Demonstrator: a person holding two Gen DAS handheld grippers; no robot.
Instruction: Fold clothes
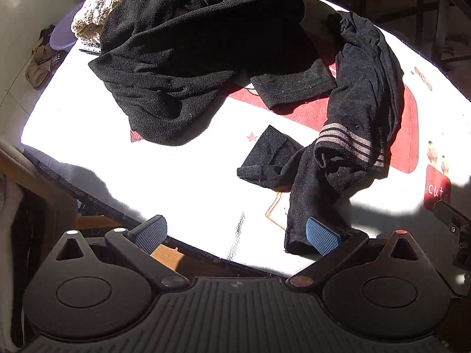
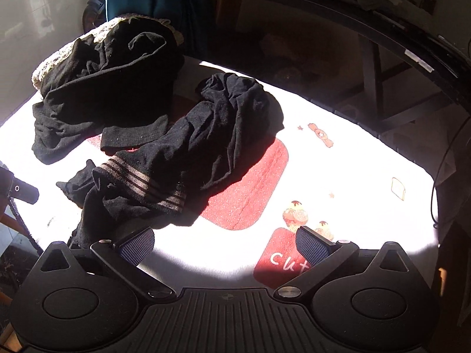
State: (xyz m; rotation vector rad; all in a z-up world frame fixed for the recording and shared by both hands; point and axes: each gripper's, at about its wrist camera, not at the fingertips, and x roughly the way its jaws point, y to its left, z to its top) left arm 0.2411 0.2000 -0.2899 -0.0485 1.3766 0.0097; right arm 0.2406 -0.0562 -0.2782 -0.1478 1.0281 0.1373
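A crumpled black garment with tan stripes lies across the white printed table cover. Behind it sits a second, heavier black garment, also bunched up. My left gripper is open at the near table edge; its right pad touches the striped garment's near end, and nothing is between the fingers. My right gripper is open too, low over the cover beside the garment's near end, holding nothing.
A cream knitted piece lies under the far black garment. Red patches and a "cute" label are printed on the cover. A shoe sits on the floor left. A dark frame runs behind the table.
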